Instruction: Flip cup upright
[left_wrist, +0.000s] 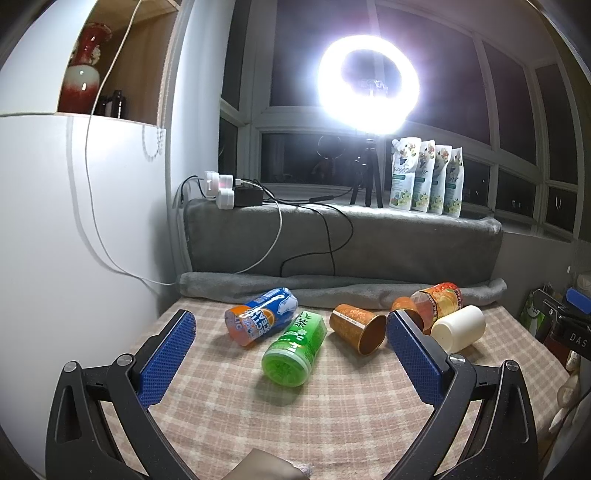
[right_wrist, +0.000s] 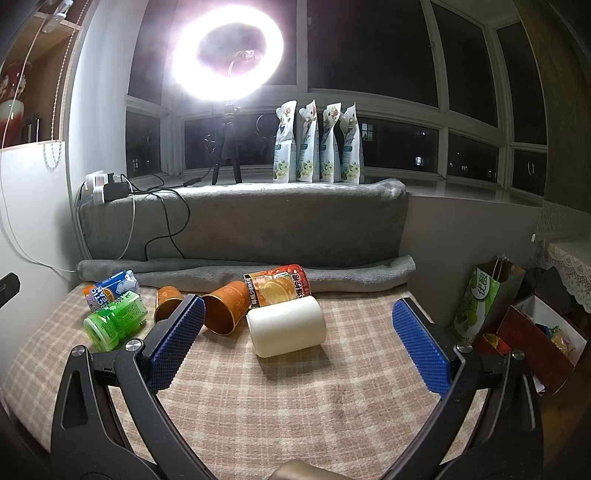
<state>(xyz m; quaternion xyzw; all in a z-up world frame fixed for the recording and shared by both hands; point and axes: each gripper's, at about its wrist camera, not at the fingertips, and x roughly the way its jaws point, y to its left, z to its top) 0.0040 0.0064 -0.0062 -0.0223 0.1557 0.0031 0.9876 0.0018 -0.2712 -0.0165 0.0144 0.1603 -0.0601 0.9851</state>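
**Six cups lying on their sides, both grippers spread above the cloth**

Nearest the lens in each wrist view, a pair of blue-padded fingers is seen spread wide with nothing between them: the left gripper (left_wrist: 291, 330) and the right gripper (right_wrist: 298, 319) are both held clear above the checked cloth (right_wrist: 295, 398).

In the right wrist view the white cup (right_wrist: 286, 326) is found at the centre, lying on its side, its closed end turned toward 7 o'clock. Touching it at 12 o'clock lies the orange-print cup (right_wrist: 277, 285), also tipped over. At 9 o'clock of the white cup a brown cup (right_wrist: 225, 308) is seen on its side, mouth toward the camera, partly covered by the gripper's left finger. A second brown cup (right_wrist: 167, 301) lies further toward 9 o'clock.

In the left wrist view the green cup (left_wrist: 295, 349) is seen on its side just below centre, base toward the camera. Against it at 10 o'clock rests the blue and orange cup (left_wrist: 260, 315), likewise toppled.

Behind the cups, at 12 o'clock, a rolled grey blanket (right_wrist: 332, 275) is laid along the cloth's far edge. Above it four pouches (right_wrist: 317, 144) are stood upright on the sill, with a ring light (right_wrist: 229, 50) at their 10 o'clock. A green paper bag (right_wrist: 480, 302) is seen at 3 o'clock.
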